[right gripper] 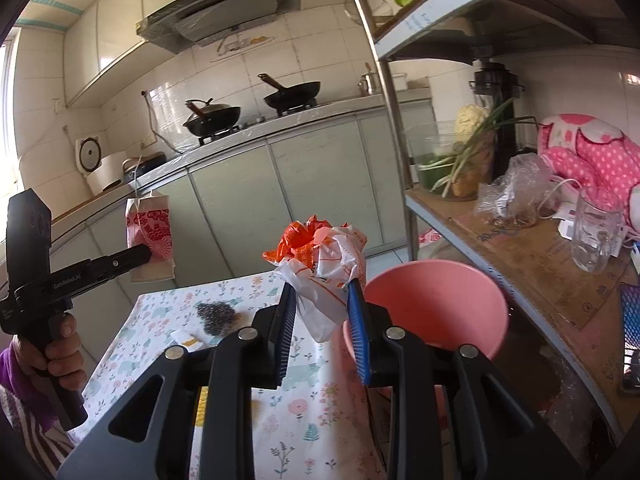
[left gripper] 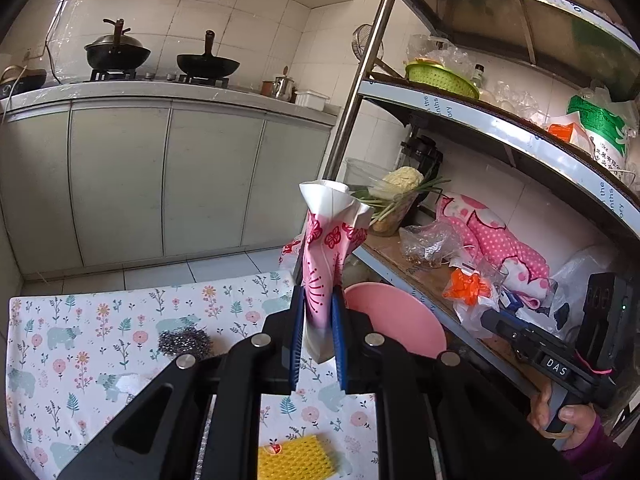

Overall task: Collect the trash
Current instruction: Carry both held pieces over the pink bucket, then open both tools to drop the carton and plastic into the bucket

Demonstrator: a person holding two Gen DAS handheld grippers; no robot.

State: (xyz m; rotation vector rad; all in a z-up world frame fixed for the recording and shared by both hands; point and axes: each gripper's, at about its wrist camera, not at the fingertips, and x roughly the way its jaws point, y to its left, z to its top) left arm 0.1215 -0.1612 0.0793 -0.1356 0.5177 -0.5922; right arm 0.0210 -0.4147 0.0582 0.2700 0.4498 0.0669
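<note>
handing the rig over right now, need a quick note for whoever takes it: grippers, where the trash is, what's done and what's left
Left gripper: shut on the pink floral paper packet, held up above the table.
Right gripper: shut on the crumpled orange-and-white plastic bag, also lifted.
Pink basin: at the table's far right edge by the shelf; nothing visible in it.
Done: both pieces picked up.
Left: drop both, likely in the basin. The steel scrubber and yellow sponge lie on the floral tablecloth.

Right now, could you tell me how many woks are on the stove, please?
2. A lidded wok sits on the left burner, and an open wok on the right burner of the stove. Nothing suggests another is hidden.
</note>
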